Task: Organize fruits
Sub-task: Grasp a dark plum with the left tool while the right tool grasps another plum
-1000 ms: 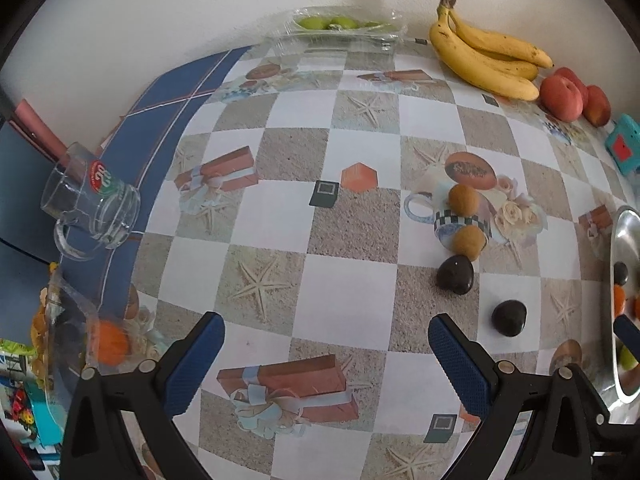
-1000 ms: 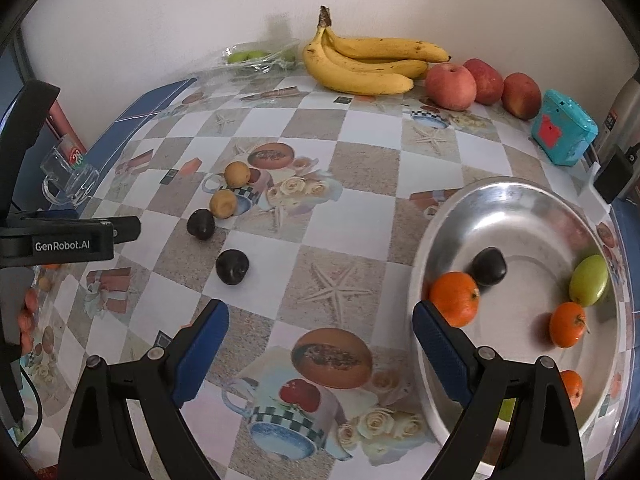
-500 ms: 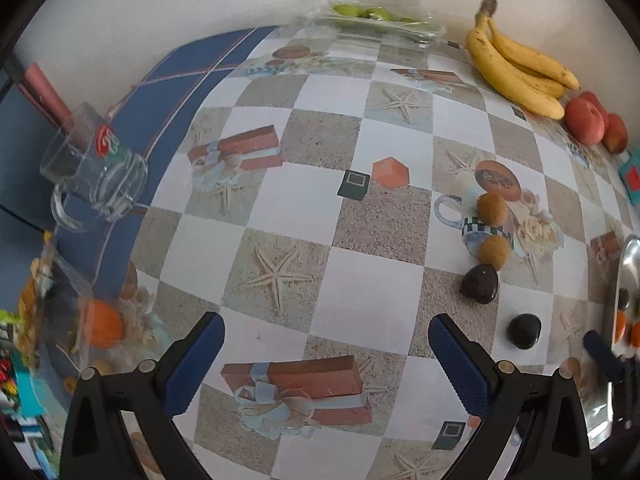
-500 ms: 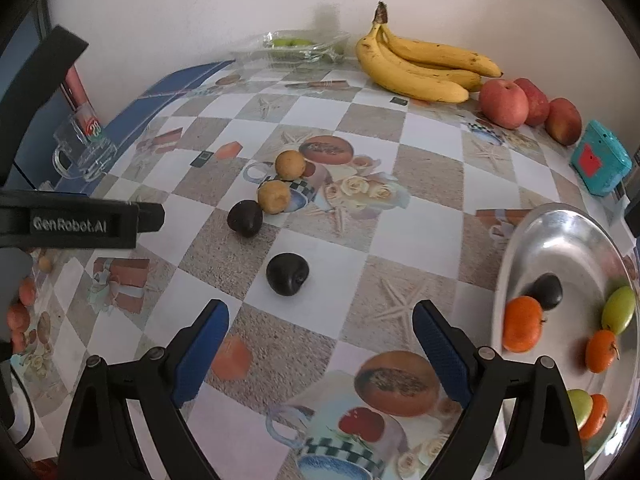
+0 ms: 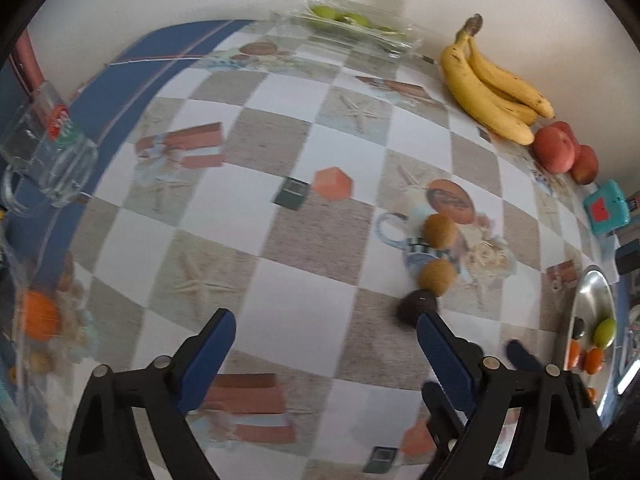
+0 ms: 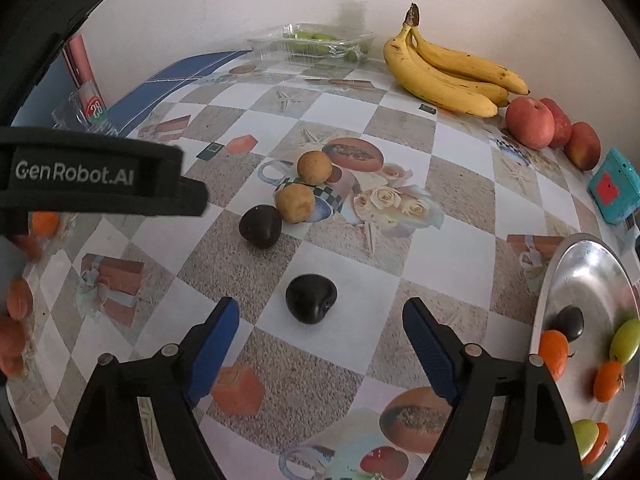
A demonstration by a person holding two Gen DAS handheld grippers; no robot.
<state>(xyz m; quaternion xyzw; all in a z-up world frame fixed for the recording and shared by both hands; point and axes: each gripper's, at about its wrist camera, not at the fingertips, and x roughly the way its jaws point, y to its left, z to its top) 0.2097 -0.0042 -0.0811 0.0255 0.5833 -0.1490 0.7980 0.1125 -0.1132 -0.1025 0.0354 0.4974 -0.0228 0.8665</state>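
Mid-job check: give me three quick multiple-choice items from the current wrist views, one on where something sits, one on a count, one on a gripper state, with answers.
1. Where is the nearest dark fruit in the right wrist view?
A. On the tablecloth, ahead of the right gripper
B. Inside the metal bowl
C. Beside the bananas

2. How many tan round fruits lie on the printed cup picture?
A. One
B. Two
C. Four

3. What state is the right gripper in?
A. Shut on a dark fruit
B. Shut on an orange
C. Open, nothing between the jaws

Answers:
1. A: it sits on a checkered square just beyond the blue fingertips, apart from them.
2. B: one tan fruit and a second lie side by side.
3. C: the jaws have just been closing somewhat, yet stand wide with only tablecloth between them.
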